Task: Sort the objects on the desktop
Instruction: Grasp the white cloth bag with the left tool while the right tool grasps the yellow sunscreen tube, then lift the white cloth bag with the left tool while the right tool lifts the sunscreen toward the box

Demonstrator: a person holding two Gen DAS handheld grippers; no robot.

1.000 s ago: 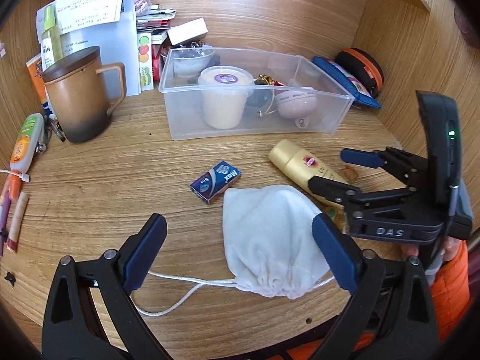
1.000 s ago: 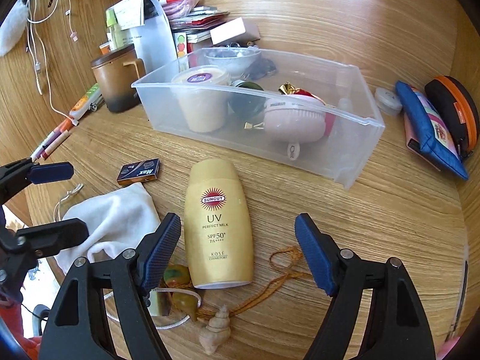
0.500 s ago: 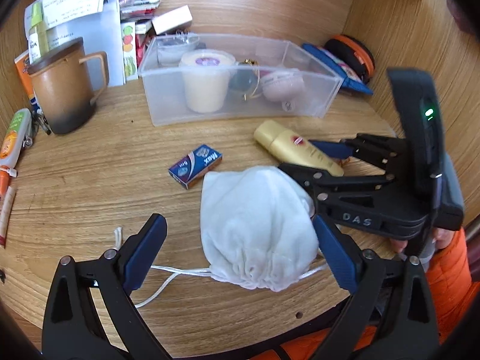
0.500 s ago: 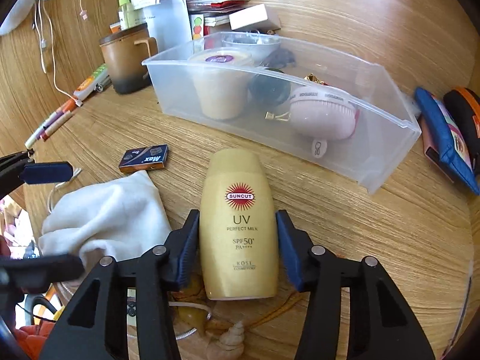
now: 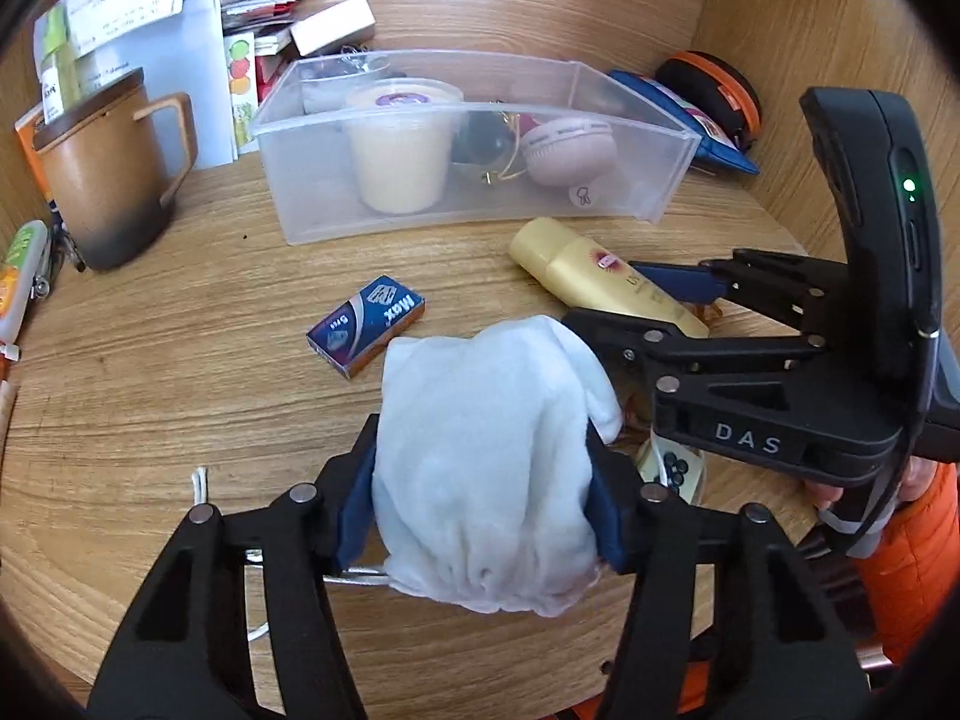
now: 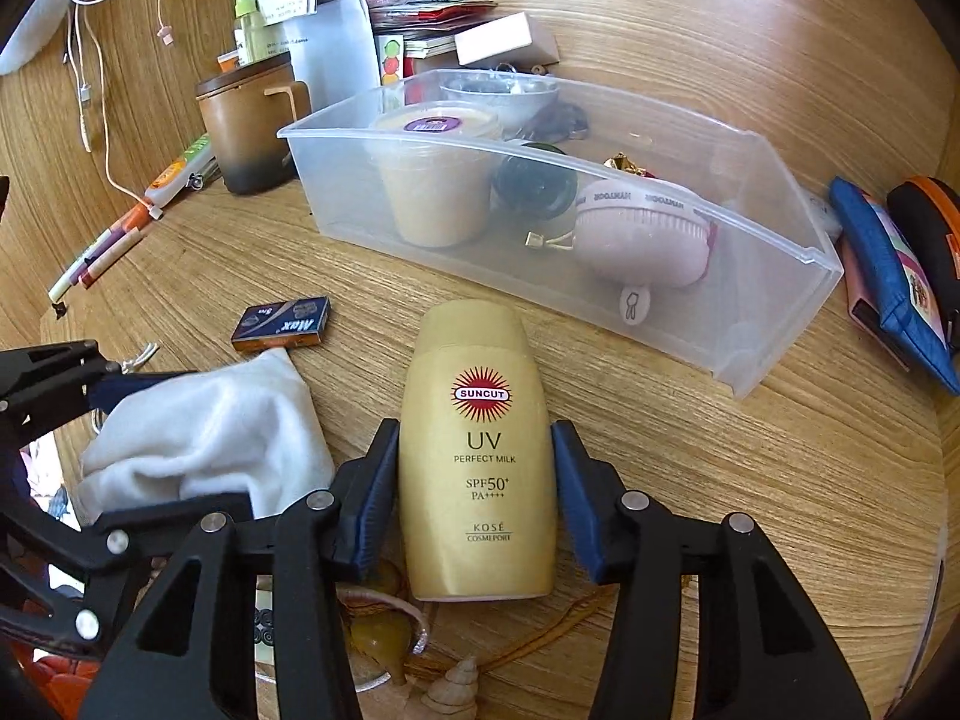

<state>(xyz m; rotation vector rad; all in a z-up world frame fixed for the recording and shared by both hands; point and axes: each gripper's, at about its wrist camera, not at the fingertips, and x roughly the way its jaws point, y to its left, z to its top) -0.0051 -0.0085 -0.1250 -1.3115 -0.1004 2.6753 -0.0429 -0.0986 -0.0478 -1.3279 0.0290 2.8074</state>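
**Both tools gripping, bin waiting**

Nearest me, the left tool (image 5: 480, 504) has just been closing and now pinches the white pouch (image 5: 480, 468) by its gathered end, near the table's (image 5: 180, 372) front edge. Just beside it, the right tool (image 6: 474, 504) squeezes the yellow sunscreen bottle (image 6: 474, 450) at its lower half. I'd lift both straight up, minding the pouch's trailing cord and the trinkets under the bottle. Farther back the clear bin (image 6: 780, 324) holds a cream tub (image 6: 435, 180), a pink brush (image 6: 642, 240) and a dark round thing; its right end looks free.
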